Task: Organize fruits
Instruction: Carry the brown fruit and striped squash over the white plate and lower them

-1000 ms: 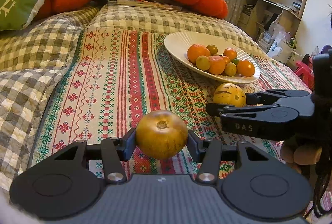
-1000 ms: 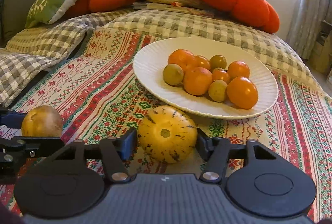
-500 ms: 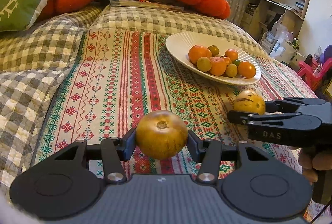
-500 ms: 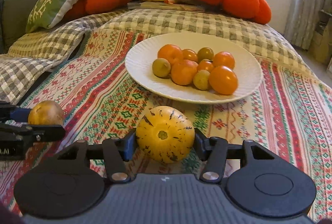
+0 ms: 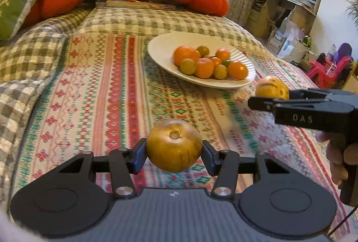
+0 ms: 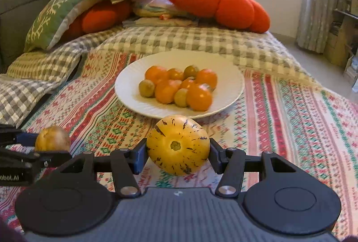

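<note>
Two fruits are up in the air, one per gripper. Left gripper (image 5: 174, 153) clamps a brownish-yellow round fruit (image 5: 174, 145), its stem end tipped up toward the camera; right gripper (image 6: 178, 155) pinches a yellow speckled fruit (image 6: 178, 144), stem end facing back, pointed tip and long axis aimed at the white plate (image 6: 232, 76) just ahead. On that plate I count about ten small fruits (image 6: 179, 87), orange and green. Two orange pumpkin cushions (image 6: 214, 3) sit behind on the bed.

Plate (image 6: 232, 76) white — fruit orange/olive; melon (image 6: 178, 148) yellow w/ dark streaks — checked quilt (image 6: 190, 40).
</note>
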Motion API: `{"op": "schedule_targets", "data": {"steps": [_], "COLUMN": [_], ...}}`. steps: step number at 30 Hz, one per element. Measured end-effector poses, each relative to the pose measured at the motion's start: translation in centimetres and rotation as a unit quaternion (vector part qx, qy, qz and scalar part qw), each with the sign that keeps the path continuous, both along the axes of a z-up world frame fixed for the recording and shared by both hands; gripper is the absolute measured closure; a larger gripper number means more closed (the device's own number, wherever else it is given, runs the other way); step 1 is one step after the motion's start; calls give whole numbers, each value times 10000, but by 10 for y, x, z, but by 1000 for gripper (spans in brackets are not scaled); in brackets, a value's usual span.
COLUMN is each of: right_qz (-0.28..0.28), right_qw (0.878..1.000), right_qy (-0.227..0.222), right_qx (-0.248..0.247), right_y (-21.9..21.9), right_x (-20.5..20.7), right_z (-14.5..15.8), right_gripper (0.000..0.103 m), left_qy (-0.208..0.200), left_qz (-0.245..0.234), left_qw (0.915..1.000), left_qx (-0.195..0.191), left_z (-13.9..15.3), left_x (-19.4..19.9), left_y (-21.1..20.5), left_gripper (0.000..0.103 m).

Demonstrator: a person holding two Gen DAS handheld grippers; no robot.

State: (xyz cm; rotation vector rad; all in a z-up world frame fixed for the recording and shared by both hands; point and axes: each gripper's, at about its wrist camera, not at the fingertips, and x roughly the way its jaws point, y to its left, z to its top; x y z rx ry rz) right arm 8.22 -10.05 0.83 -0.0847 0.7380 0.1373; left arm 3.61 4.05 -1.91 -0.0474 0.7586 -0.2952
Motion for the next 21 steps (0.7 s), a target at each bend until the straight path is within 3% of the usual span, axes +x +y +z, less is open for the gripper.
{"op": "schedule_targets", "data": {"steps": [9, 21], "right_qz": [-46, -14], "right_qw": [9998, 9992], "right_qy": [-171, -380], "right_qx": [50, 102], "right_y": [-17, -33], "right_x": [7, 39], "right_z": [12, 29], "right_gripper": [52, 52], "left_qy": [-136, -299], "left_qz": [-195, -235], "left_qw": [9997, 9992], "left_qx": [62, -86], "left_z": [7, 25], "left_x": [10, 59], "left_y": [-24, -54], "left_gripper": [67, 67]}}
